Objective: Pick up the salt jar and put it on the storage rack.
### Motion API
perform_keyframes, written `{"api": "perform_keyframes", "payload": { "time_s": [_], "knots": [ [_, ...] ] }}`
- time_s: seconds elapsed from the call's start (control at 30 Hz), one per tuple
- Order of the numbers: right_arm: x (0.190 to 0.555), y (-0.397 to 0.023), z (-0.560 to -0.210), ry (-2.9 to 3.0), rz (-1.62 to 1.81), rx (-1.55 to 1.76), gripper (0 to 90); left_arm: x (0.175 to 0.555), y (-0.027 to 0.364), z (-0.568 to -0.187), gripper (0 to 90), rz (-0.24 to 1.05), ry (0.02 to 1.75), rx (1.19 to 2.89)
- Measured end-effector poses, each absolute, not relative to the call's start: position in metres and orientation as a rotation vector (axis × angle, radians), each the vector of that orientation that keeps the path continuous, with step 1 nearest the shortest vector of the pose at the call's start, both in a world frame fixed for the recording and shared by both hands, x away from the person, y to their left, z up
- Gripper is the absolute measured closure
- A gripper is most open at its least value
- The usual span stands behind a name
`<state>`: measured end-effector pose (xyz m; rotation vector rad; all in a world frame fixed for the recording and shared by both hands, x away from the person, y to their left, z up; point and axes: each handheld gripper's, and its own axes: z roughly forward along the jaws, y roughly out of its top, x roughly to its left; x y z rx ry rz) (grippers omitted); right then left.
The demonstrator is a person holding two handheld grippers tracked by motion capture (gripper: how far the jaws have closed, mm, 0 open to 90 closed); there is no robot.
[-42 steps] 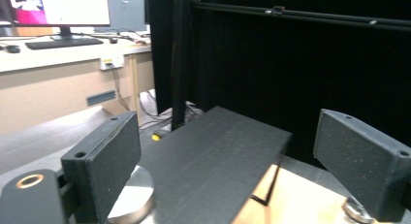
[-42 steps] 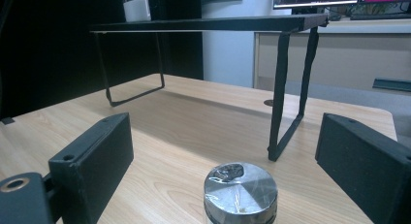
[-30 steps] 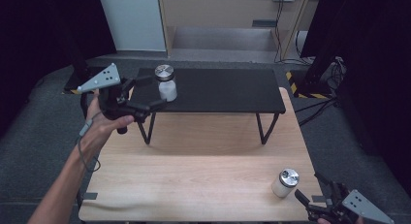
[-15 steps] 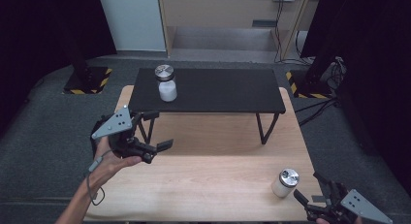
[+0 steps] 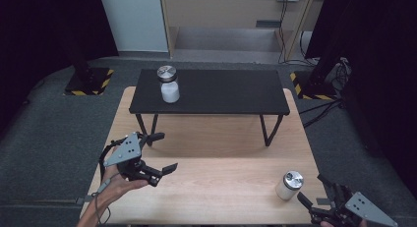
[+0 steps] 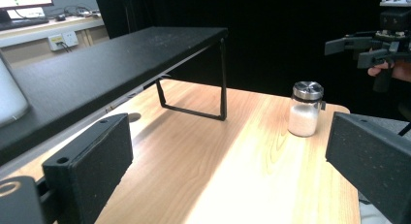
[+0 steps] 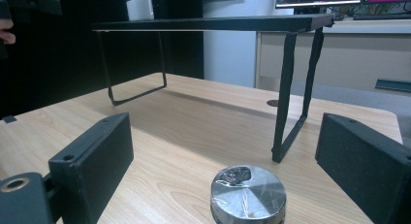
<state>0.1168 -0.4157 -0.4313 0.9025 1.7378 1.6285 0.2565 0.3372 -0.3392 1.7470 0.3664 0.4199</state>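
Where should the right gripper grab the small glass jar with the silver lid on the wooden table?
Grip the small glass jar with the silver lid around its white-filled body, below the lid. It stands upright, and the open right gripper is beside it, so come in level from the front.

Two like jars, each clear glass with white powder in the lower part and a flat silver lid, both upright with lids on.

The near jar (image 5: 289, 185) stands on the wooden table, just ahead of the right gripper (image 5: 311, 193) and slightly to its left; in the right gripper view its lid (image 7: 248, 191) sits low between the wide-apart jaws, untouched.

The far jar (image 5: 168, 83) stands on the left end of the black shelf, well beyond the left gripper (image 5: 161, 153) and above its level.
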Motion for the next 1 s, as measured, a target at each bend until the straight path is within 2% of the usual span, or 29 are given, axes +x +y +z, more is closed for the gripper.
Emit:
{"api": "perform_keyframes", "payload": {
  "time_s": [0.67, 1.0],
  "knots": [
    [0.117, -0.416, -0.432, 1.739, 1.626, 0.902, 6.5, 0.248, 0.328, -0.387, 2.6, 0.382, 0.416, 1.726],
    [0.117, -0.415, -0.432, 1.744, 1.626, 0.907, 6.5, 0.238, 0.326, -0.402, 2.3, 0.439, 0.499, 1.715]
  ]
}}
